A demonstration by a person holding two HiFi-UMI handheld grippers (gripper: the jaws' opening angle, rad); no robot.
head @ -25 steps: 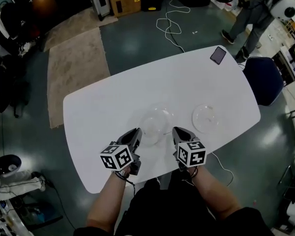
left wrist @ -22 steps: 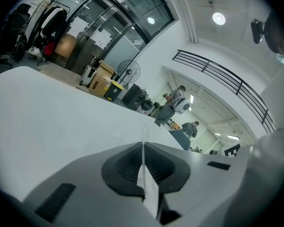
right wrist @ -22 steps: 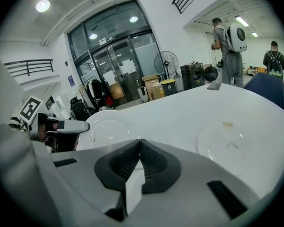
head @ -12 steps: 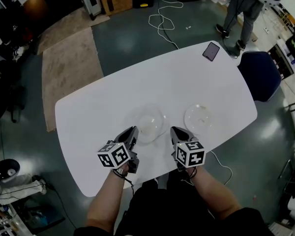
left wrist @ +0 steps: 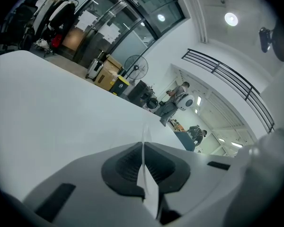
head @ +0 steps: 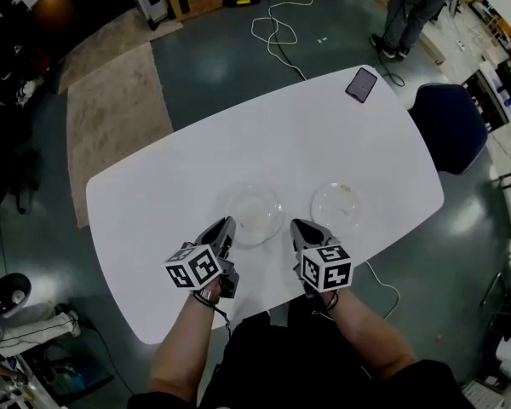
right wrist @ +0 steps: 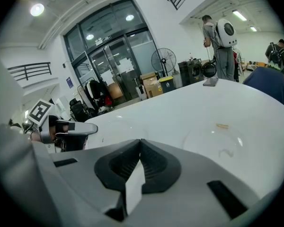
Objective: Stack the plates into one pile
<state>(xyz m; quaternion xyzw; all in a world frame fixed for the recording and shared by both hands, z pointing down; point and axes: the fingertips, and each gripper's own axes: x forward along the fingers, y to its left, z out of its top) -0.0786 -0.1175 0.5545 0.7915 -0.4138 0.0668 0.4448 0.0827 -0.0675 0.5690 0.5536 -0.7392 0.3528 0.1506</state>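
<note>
Left plate (head: 254, 214) and right plate (head: 336, 204) still lie apart.
Left gripper (head: 227, 223) and right gripper (head: 295, 225) stay pressed together, holding nothing.

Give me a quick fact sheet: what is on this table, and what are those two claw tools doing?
table: white, rounded corners
plates: two clear ones, left plate and right plate, side by side, apart, not stacked
phone: near the far edge
chair: blue, at the table's right end
left gripper: shut, empty, by the left plate's near rim; contact unclear
right gripper: shut, empty, in front of the gap between the plates
</note>
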